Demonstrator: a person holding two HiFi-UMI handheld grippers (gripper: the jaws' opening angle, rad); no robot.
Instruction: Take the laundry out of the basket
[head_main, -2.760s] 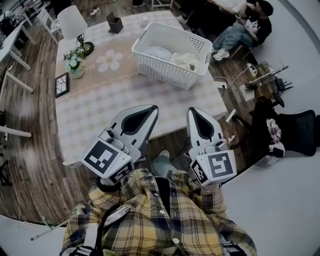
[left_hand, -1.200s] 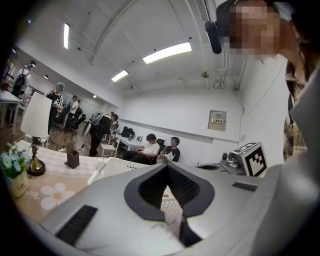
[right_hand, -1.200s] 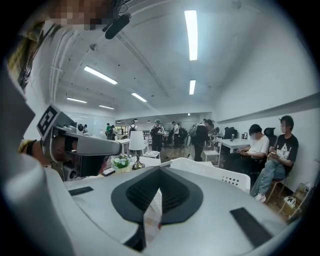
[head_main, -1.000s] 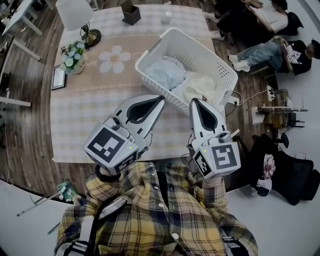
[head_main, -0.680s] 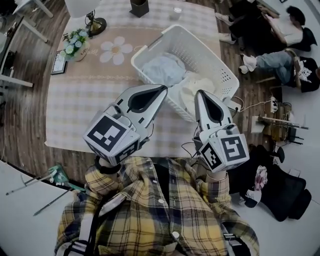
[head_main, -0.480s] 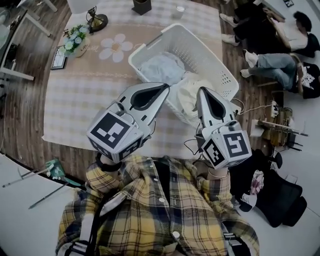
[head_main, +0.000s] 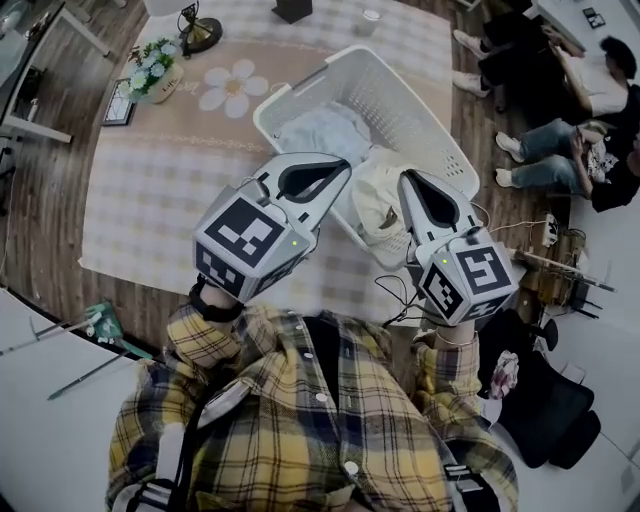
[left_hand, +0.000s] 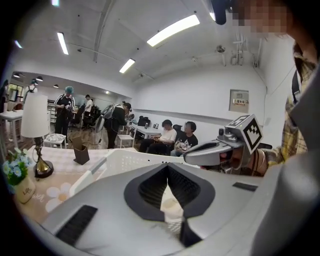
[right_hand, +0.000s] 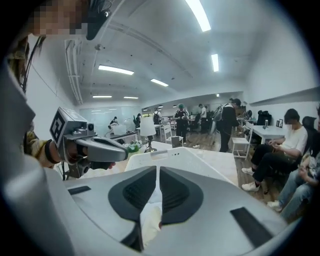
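A white slatted laundry basket (head_main: 437, 134) stands on the table, holding a pale blue cloth (head_main: 322, 130) and a cream cloth (head_main: 384, 198). My left gripper (head_main: 345, 166) hovers with its tip over the basket's near wall, jaws shut and empty. My right gripper (head_main: 405, 181) hangs above the cream cloth. Its jaws are opening, with only a thin slit between them and nothing in it. In the left gripper view the shut jaws meet at the left gripper (left_hand: 167, 168), with the basket rim (left_hand: 114, 155) ahead. The right gripper (right_hand: 158, 171) points at the basket (right_hand: 186, 154).
A checked tablecloth (head_main: 150, 195) covers the table, which holds a flower vase (head_main: 155, 70), a lamp base (head_main: 200, 32), a picture frame (head_main: 120, 102), a dark box (head_main: 292, 10) and a cup (head_main: 371, 15). People (head_main: 590, 100) sit at the right. Cables (head_main: 500, 235) trail past the table's right edge.
The view has closed in on the basket. Both grippers have moved forward from the table's near edge until their tips stand over the basket's near wall.
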